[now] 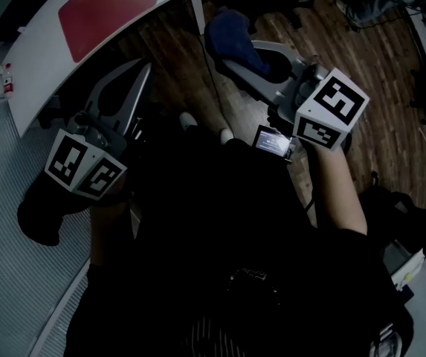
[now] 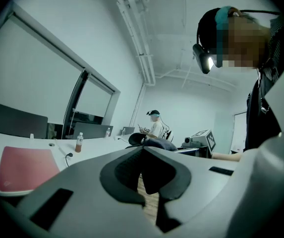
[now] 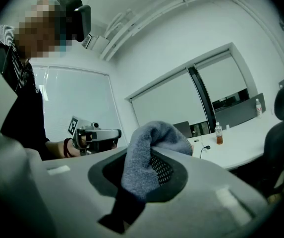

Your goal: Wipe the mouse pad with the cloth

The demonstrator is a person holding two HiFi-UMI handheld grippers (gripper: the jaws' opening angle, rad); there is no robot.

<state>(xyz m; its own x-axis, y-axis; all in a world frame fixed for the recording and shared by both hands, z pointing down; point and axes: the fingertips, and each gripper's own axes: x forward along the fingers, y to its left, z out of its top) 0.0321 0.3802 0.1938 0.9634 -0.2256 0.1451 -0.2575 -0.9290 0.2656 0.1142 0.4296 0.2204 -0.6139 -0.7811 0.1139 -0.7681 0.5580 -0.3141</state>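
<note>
My cloth reads dark blue, greyer in the right gripper view. The mouse pad is plain red on a white table. My left gripper and right gripper are grey, with black-and-white square markers. The floor appears to be dark brown planking, but the light is dim.

The cloth looks like soft, nubby fleece, grey-blue and totally matt, and the right gripper is smooth matt grey plastic with dark rubbery pads, one showing a fine mesh texture; the left gripper has the same plastic shell and dull dark lining. The mouse pad is a flat, dull red with a fabric-looking top, on a smooth white counter with a slight sheen. The floor is dark wood planks with visible grain, next to ribbed grey matting.
</note>
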